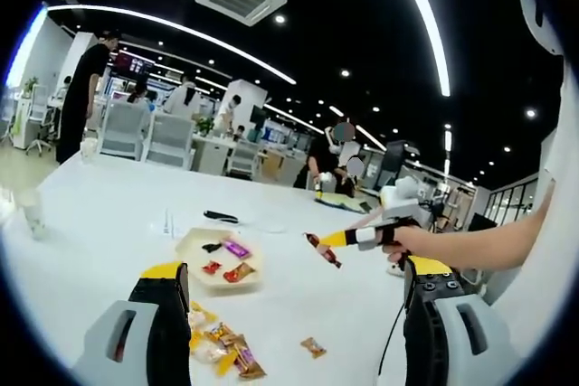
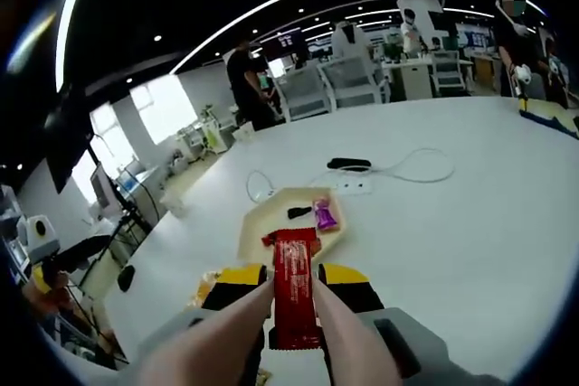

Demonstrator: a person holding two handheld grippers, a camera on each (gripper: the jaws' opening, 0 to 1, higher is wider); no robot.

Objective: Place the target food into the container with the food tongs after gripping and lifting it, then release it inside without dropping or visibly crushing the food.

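1 red, glossy-wrapped snack bar (image 2: 296, 288) sits pinched between right gripper (image 2: 294, 300) jaws.

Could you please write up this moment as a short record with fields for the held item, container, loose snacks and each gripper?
held item: red snack bar, clamped between the right tongs, above the table
container: tan tray holding a purple packet and a dark packet
loose snacks: pile of wrapped snacks on the white table
left tongs: open, holding nothing

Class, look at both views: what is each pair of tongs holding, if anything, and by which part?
The right tongs grip a red rectangular snack packet, pinched along its long sides near the lower half. The left tongs are open and hold nothing.
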